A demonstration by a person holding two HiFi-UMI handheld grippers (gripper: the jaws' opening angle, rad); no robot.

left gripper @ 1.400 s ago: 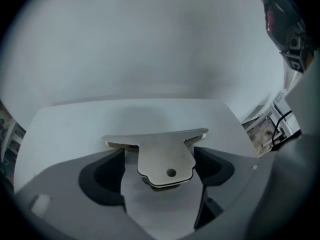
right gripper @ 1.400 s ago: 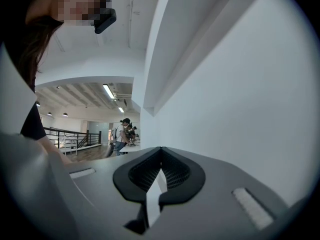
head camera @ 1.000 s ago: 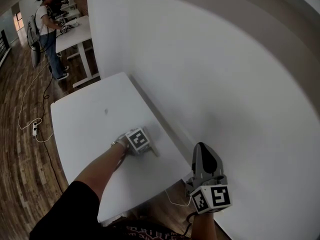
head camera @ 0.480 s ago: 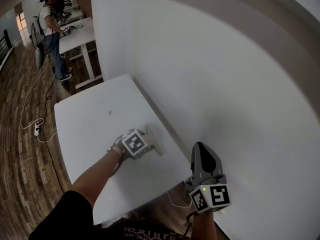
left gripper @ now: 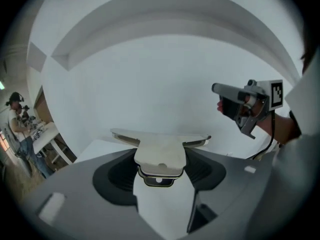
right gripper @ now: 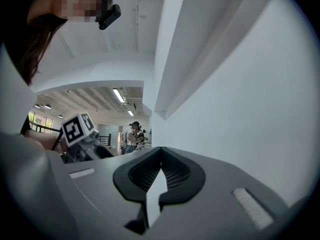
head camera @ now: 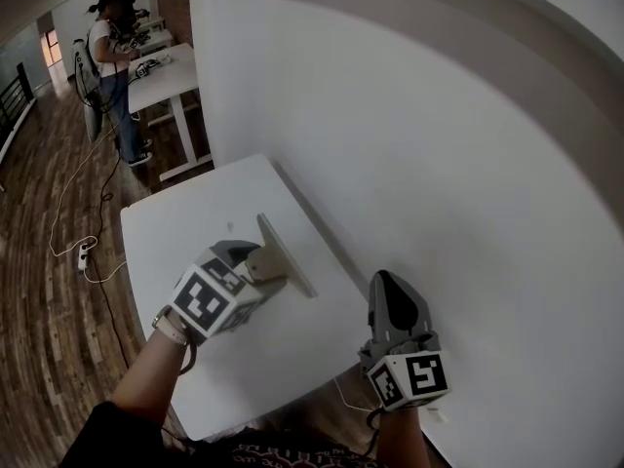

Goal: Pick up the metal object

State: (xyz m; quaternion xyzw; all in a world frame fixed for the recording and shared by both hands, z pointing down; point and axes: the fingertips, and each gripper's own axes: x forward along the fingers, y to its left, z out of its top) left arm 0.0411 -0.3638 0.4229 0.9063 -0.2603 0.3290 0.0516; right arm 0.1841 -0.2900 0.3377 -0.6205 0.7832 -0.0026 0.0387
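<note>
The metal object is a flat, pale T-shaped plate, held tilted in the air above the white table. My left gripper is shut on its stem. In the left gripper view the plate sits clamped between the dark pads, its crossbar pointing away toward the wall. My right gripper hangs past the table's right edge, close to the wall, and holds nothing. Its jaws meet at the tips. It also shows in the left gripper view as the right gripper, level with the plate.
A tall white wall runs along the table's right side. Wood floor lies to the left, with a cable and power strip. Far back, a person stands at other white desks.
My left gripper has risen off the table with the metal object and come toward me and to the left. The right gripper has barely moved.
</note>
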